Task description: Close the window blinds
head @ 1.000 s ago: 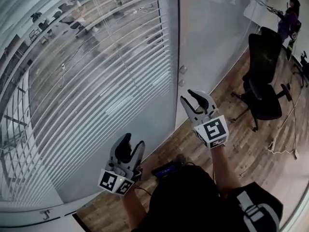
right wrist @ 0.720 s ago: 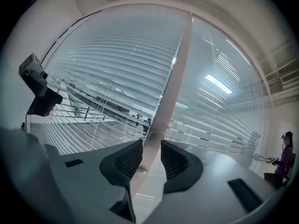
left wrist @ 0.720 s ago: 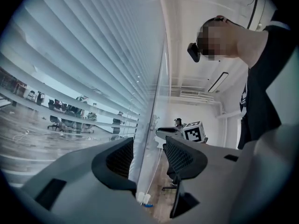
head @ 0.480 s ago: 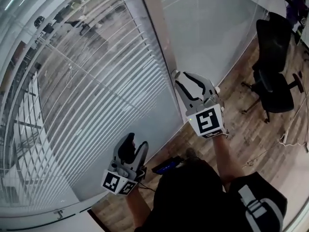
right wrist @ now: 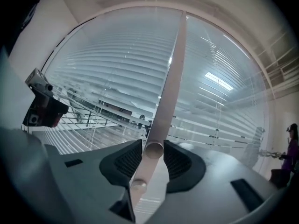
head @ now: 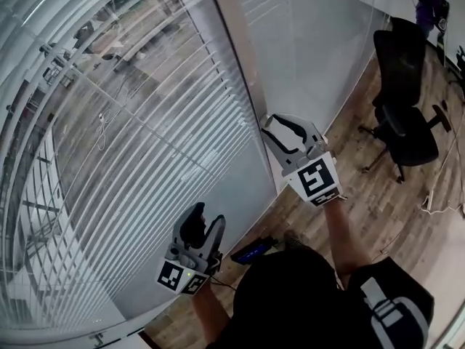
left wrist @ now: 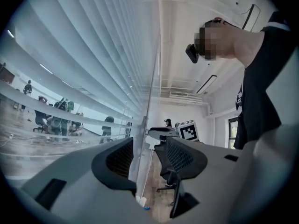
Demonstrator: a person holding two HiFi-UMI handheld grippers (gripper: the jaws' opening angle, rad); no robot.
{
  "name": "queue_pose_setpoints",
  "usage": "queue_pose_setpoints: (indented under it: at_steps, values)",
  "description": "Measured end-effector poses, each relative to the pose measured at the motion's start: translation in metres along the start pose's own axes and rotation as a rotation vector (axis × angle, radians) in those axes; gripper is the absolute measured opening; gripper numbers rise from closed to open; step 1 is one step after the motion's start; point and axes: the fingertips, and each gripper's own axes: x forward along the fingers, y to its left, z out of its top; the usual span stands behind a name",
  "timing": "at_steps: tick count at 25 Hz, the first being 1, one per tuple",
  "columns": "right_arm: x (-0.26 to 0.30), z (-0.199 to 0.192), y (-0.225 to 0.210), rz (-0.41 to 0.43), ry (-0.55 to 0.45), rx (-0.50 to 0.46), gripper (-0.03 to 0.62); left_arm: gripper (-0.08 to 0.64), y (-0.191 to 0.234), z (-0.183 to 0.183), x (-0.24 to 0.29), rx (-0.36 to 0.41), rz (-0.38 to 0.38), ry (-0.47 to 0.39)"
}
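- Head view first: the blinds (head: 145, 158) fill the whole left half of the frame. Their thin horizontal slats are tilted open, and the room beyond shows between them. I'd call them light, springy and easy to kink, so nothing to pinch directly.
- A pale upright post (head: 236, 57) runs from top centre down toward mid-frame along the blinds' right edge. It looks rigid, and the control seems to sit on it.
- The right forearm (head: 341, 231) reaches up from the lower right, stretched toward that post. The right claw (head: 269, 127) is levelled at the post, its tips just right of centre.
- The left claw (head: 205, 217) hangs lower, at bottom centre, in front of the glass. The left gripper view shows its jaws parted with nothing between them.
- Over to the right gripper view: a small round knob (right wrist: 153, 149) on the post sits right between the parted jaws. A second knob (right wrist: 138, 185) sits just below it. The pads flank the upper knob closely, but I don't see them biting, so I read that claw as open and not gripping yet.
- My call on the knob: hard, smooth and small, and probably slippery. Take it squarely across its round sides, squeeze firmly so the pads don't skate, then turn it with a roll of the wrist.
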Motion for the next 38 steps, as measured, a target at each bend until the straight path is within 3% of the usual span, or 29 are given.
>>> queue_pose_setpoints:
  at_steps: [5,10,13,19,22,24,28,30,34,36,38]
  values:
    - [0.008,-0.010,-0.006,-0.027,0.072,-0.070,0.128,0.233,-0.003,-0.002,0.001,0.006,-0.014,0.009]
    - [0.010,-0.008,-0.009,-0.038,0.099,0.005,0.127,0.233,0.000,0.003,-0.001,0.009,-0.022,0.005]
    - [0.010,-0.011,-0.010,-0.032,0.089,0.181,0.126,0.233,-0.002,0.002,0.001,0.008,-0.027,0.006]
    - [0.007,-0.015,-0.014,0.083,-0.032,0.781,0.126,0.233,-0.007,0.004,0.000,0.012,-0.032,0.005]
    - [0.009,-0.015,-0.014,0.120,-0.074,0.883,0.126,0.233,-0.005,0.002,-0.001,0.011,-0.034,0.005]
    - [0.010,-0.015,-0.012,0.124,-0.073,0.784,0.126,0.233,-0.006,0.001,-0.001,0.010,-0.034,0.007]
    - [0.008,-0.016,-0.012,-0.029,0.056,0.176,0.144,0.233,-0.007,0.004,0.001,0.013,-0.028,0.013]
    - [0.010,-0.015,-0.009,-0.066,0.096,-0.023,0.144,0.233,-0.007,0.003,0.001,0.013,-0.024,0.009]
    - [0.011,-0.010,-0.009,-0.099,0.130,-0.215,0.143,0.233,-0.010,0.002,-0.002,0.013,-0.020,0.007]
    - [0.011,-0.009,-0.009,-0.085,0.144,-0.234,0.130,0.233,-0.012,0.003,-0.003,0.016,-0.018,0.005]
    - [0.010,-0.011,-0.009,-0.073,0.152,-0.176,0.129,0.233,-0.013,0.003,-0.002,0.018,-0.020,0.002]
